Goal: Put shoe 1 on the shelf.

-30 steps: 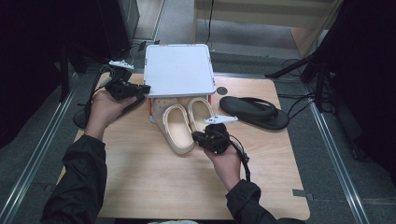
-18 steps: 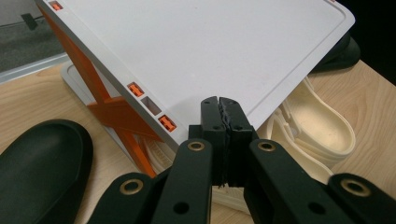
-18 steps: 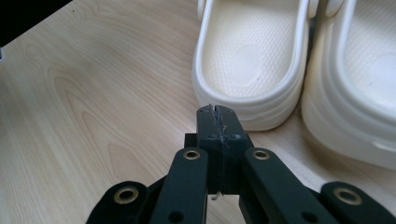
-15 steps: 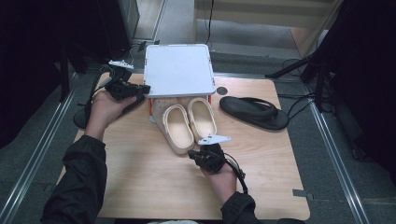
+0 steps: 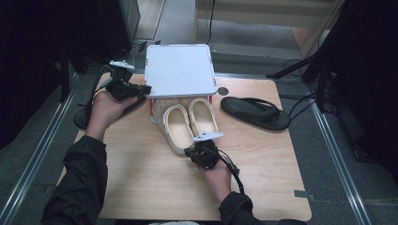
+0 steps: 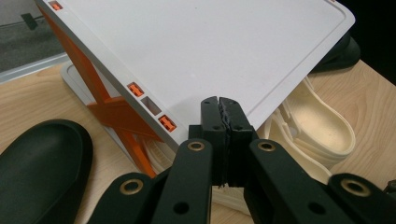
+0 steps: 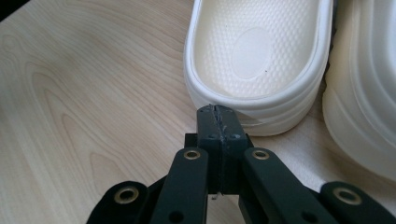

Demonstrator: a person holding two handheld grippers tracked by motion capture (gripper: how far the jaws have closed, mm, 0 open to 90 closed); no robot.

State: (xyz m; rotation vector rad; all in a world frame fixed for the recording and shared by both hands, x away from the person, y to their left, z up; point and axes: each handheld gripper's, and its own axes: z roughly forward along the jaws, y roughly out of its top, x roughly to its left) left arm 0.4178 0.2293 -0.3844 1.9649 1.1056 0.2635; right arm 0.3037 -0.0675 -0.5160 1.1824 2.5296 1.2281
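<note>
A pair of cream clogs (image 5: pixel 190 123) lies side by side on the wooden table, toes tucked under a white shelf (image 5: pixel 179 70) on orange braces (image 6: pixel 116 112). My right gripper (image 5: pixel 191 152) is shut and empty, low over the table. Its tips (image 7: pixel 218 112) are right at the heel rim of the left clog (image 7: pixel 259 46), and the other clog (image 7: pixel 364 93) lies beside it. My left gripper (image 5: pixel 142 90) is shut on nothing at the shelf's left front corner. Its tips (image 6: pixel 222 105) hover just before the shelf edge (image 6: pixel 210 56).
A black flip-flop (image 5: pixel 256 112) lies to the right of the clogs. Another black shoe (image 6: pixel 42 168) rests at the table's left edge beside my left hand. Bare wood (image 5: pixel 150 178) spreads in front of the clogs. A small dark disc (image 5: pixel 223 91) sits by the shelf.
My right gripper has drawn back toward the person and sunk, from over the clogs' heels to just behind the left clog's heel. The left gripper and the clogs stayed put.
</note>
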